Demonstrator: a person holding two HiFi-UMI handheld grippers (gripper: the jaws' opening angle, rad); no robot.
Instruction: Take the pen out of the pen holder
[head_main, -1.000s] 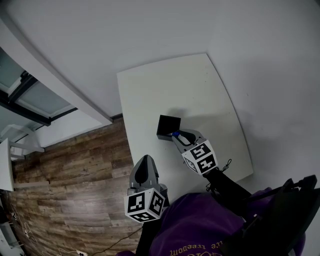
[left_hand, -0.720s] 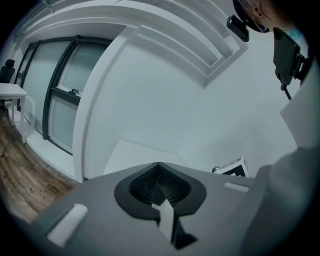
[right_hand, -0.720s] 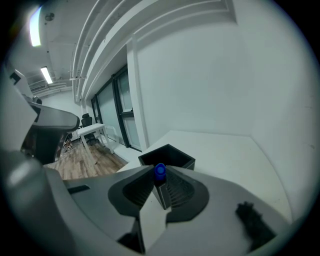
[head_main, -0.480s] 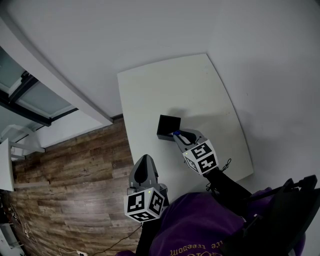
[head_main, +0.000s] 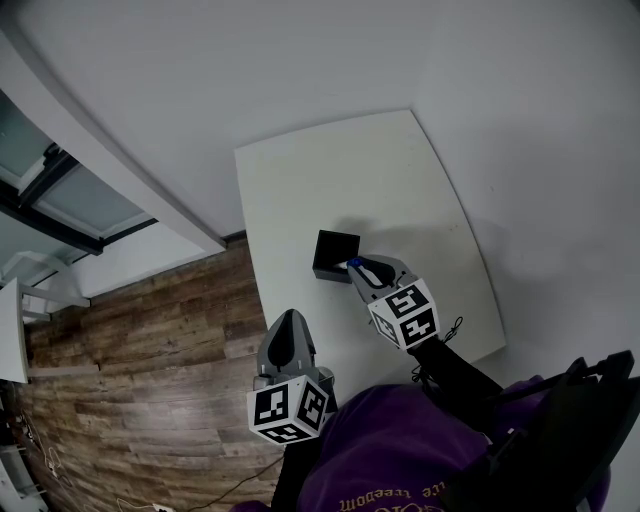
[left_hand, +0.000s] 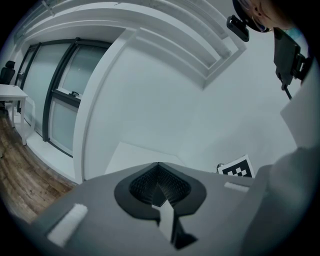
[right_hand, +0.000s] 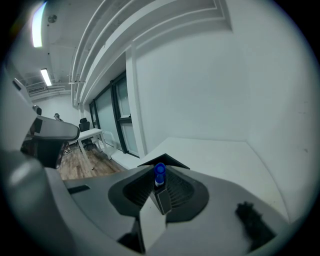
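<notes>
A black square pen holder (head_main: 334, 254) stands on the white table (head_main: 400, 170), near its left edge. My right gripper (head_main: 358, 267) sits just right of the holder's rim, shut on a blue-capped pen (head_main: 351, 264). In the right gripper view the pen (right_hand: 159, 171) stands upright between the closed jaws of the right gripper (right_hand: 160, 183), with a corner of the holder (right_hand: 172, 161) just behind it. My left gripper (head_main: 289, 322) hangs by the table's near-left edge, shut with nothing in it; the left gripper (left_hand: 158, 166) faces the wall.
Wood floor (head_main: 150, 350) lies left of the table, with a white ledge (head_main: 120, 180) and a window beyond. A white desk (head_main: 10, 335) is at the far left. A thin cable (head_main: 452, 331) hangs at the table's near-right edge. My purple-sleeved body fills the bottom.
My right gripper has shifted slightly up and to the right with the pen. The left gripper and the holder have stayed put.
</notes>
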